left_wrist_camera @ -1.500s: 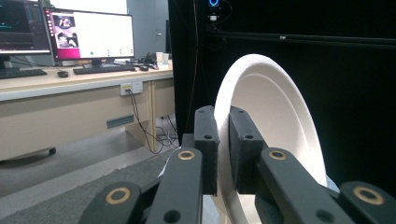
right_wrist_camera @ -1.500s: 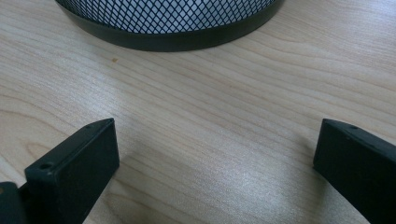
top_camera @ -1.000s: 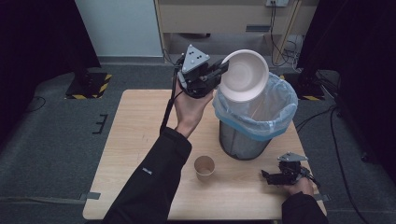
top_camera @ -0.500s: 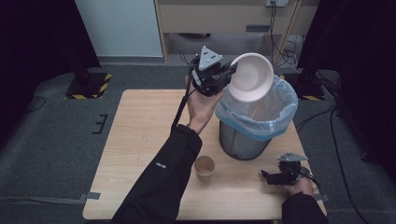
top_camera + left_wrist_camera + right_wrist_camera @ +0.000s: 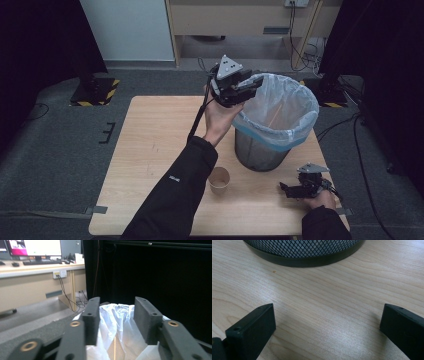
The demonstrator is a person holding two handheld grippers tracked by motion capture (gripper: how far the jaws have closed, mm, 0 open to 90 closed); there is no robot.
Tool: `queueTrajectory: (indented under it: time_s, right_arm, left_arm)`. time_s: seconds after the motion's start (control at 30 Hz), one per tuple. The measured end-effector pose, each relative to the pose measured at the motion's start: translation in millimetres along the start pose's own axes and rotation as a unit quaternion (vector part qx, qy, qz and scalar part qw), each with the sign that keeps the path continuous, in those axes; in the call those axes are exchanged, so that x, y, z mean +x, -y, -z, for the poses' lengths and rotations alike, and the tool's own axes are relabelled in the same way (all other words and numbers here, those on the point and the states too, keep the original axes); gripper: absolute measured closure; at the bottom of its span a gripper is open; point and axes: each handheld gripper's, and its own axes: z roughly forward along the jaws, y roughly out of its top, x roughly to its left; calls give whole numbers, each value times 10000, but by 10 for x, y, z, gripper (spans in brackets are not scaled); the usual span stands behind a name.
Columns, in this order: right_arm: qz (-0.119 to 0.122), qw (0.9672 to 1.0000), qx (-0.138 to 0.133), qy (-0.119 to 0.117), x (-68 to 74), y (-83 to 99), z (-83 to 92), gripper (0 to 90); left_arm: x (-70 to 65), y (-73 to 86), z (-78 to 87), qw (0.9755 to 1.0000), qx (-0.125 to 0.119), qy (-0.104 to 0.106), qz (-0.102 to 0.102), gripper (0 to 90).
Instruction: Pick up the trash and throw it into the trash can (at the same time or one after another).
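Hovering over the lined bin point(image 5: 276, 122), the left gripper's point(image 5: 250, 89) just-opened fingers point(image 5: 91, 320) hold nothing.

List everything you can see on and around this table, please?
bin: one, dark mesh, on the table's right half
bag: one, white with a blue edge, lining the bin
paper cup: one, tan, upright near the front edge
table: one, light wood
left gripper: one, black, at the bin's rim, fingers apart, nothing between them
right gripper: one, black, low over the table's front right, fingers wide apart
sleeves: two, black
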Motion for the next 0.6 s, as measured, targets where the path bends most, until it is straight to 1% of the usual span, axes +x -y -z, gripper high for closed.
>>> queueTrajectory:
  time_s: [0.1,0.17,0.3,0.37,0.47,0.6]
  right_arm:
    - [-4,10000,-2,4,1,0,0,4]
    - [-4,10000,2,4,1,-1,0,4]
    - [-6,10000,2,4,1,-1,0,4]
    - [-2,10000,0,5,1,0,0,4]
    - [-44,10000,5,3,8,-2,-1,4]
    - [-44,10000,21,5,9,-1,1,4]
  left_arm:
    - [11,-25,139,10000,-62,17,-65,484]
    - [21,-26,279,9998,-118,13,-130,446]
    - [61,16,521,9998,-139,-12,-126,401]
    - [95,67,650,9999,-118,-35,-107,389]
    - [135,148,784,9999,-62,-79,-99,367]
    - [184,325,958,9998,63,-146,-97,353]
